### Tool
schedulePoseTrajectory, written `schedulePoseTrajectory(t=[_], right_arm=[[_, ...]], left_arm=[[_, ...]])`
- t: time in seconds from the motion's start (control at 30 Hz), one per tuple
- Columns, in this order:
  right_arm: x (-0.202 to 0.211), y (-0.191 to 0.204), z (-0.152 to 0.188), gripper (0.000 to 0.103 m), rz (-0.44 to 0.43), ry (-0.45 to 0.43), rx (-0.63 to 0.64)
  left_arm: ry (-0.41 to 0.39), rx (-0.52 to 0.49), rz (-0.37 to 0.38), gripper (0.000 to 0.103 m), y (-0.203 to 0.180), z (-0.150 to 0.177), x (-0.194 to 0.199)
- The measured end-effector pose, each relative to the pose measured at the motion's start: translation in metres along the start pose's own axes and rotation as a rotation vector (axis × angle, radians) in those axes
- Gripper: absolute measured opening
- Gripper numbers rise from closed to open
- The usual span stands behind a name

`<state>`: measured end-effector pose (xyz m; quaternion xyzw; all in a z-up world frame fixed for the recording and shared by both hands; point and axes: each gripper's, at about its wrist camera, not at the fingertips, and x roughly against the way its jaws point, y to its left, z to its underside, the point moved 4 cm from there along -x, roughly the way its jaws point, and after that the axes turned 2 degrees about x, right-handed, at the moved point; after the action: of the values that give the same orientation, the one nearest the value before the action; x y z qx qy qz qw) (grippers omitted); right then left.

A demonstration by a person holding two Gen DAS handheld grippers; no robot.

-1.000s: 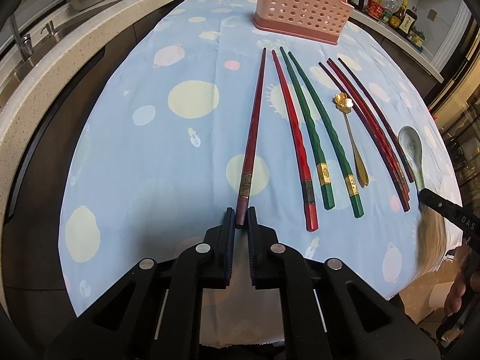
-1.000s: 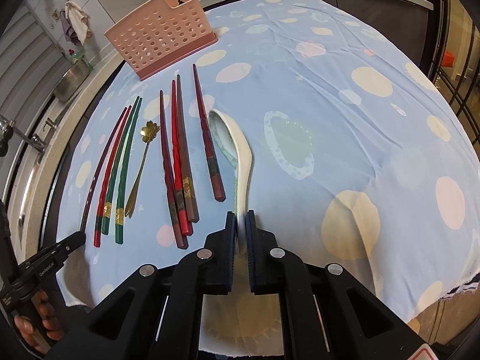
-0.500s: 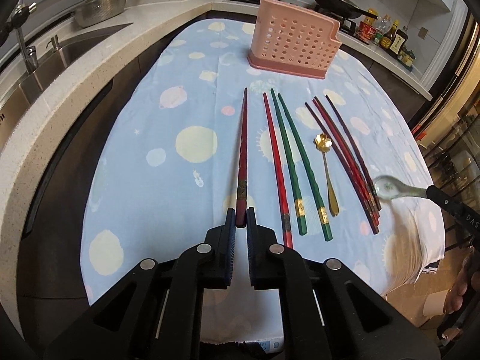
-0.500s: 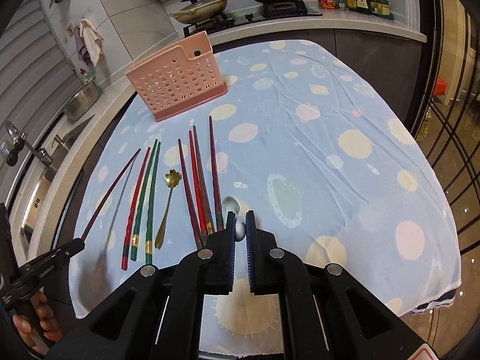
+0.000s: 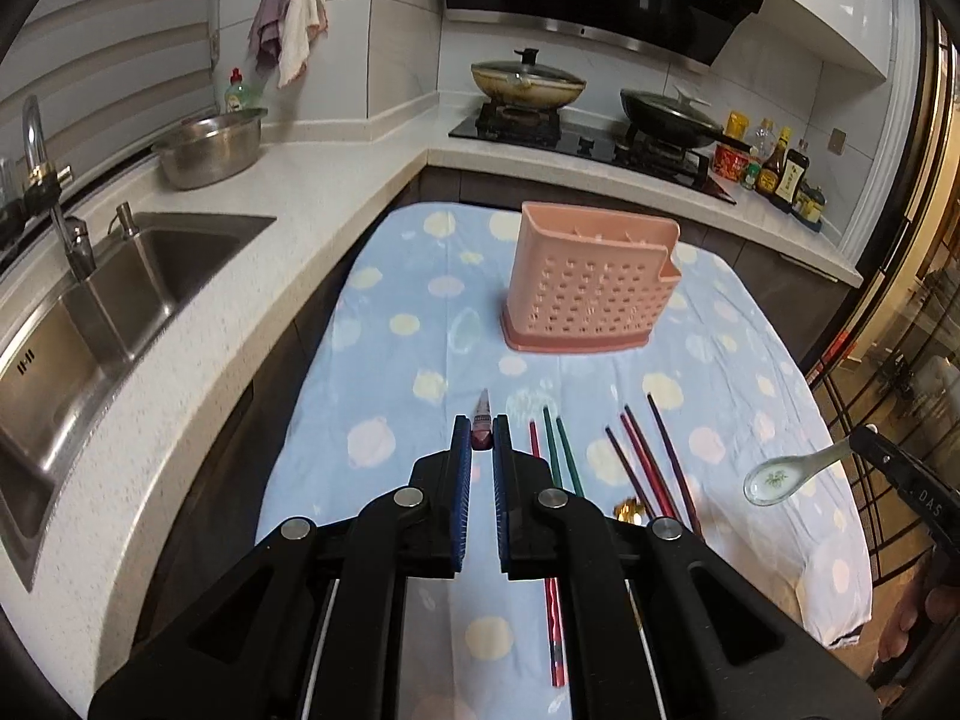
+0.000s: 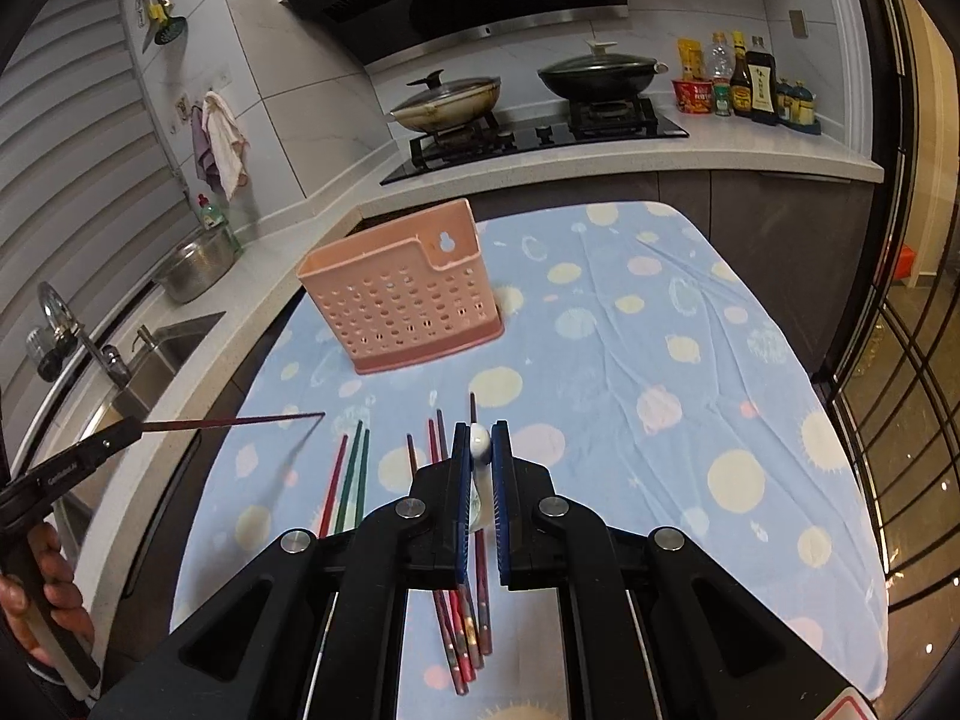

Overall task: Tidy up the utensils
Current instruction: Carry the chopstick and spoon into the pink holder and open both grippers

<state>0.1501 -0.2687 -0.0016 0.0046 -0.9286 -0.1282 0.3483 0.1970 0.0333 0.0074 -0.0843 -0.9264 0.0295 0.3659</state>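
A: Our left gripper (image 5: 478, 450) pinches one dark red chopstick (image 5: 482, 420), lifted; pink caddy (image 5: 591, 288) ahead looks empty.

B: Our right gripper (image 6: 478, 450) clamps the ceramic spoon (image 6: 478, 441). Remaining chopsticks (image 6: 351, 468) lie below on the cloth, unsorted.

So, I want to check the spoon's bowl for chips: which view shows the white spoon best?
The left wrist view: the white spoon hangs side-on from the right gripper, its bowl facing the camera. The right wrist view shows only a sliver of handle between its own fingers.
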Motion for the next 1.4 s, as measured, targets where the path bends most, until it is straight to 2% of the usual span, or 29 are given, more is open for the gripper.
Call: schedulePoseTrajectory(t=[0.27,0.4,0.67,0.8,0.9,1.0,1.3,1.37,1.4], right_arm=[[-0.023,0.017,-0.063,0.006,-0.034,-0.064,0.032],[-0.038,0.021,-0.094,0.006,-0.055,-0.086,0.024],[-0.074,0.026,-0.155,0.006,-0.057,-0.132,0.015],[-0.098,0.024,-0.175,0.006,-0.068,-0.124,-0.008],[-0.12,0.023,-0.179,0.006,-0.06,-0.096,-0.011],[-0.143,0.022,-0.175,0.006,-0.051,-0.057,-0.012],[-0.186,0.016,-0.154,0.007,-0.019,0.031,0.003],[-0.183,0.015,-0.153,0.015,-0.001,0.011,-0.002],[-0.181,0.014,-0.153,0.018,0.0,0.005,-0.005]], left_arm=[[-0.111,-0.018,-0.018,0.007,-0.008,-0.079,-0.002],[-0.163,-0.022,-0.005,0.007,-0.016,-0.114,0.003],[-0.317,-0.036,0.032,0.007,-0.046,-0.191,0.03],[-0.351,-0.033,0.051,0.007,-0.061,-0.217,0.026],[-0.352,-0.037,0.058,0.007,-0.07,-0.227,0.015],[-0.317,-0.045,0.05,0.007,-0.077,-0.226,-0.007],[-0.174,-0.047,-0.008,0.007,-0.068,-0.196,-0.072],[-0.166,-0.049,-0.021,0.008,-0.065,-0.189,-0.078],[-0.168,-0.053,-0.043,0.015,-0.064,-0.185,-0.078]])
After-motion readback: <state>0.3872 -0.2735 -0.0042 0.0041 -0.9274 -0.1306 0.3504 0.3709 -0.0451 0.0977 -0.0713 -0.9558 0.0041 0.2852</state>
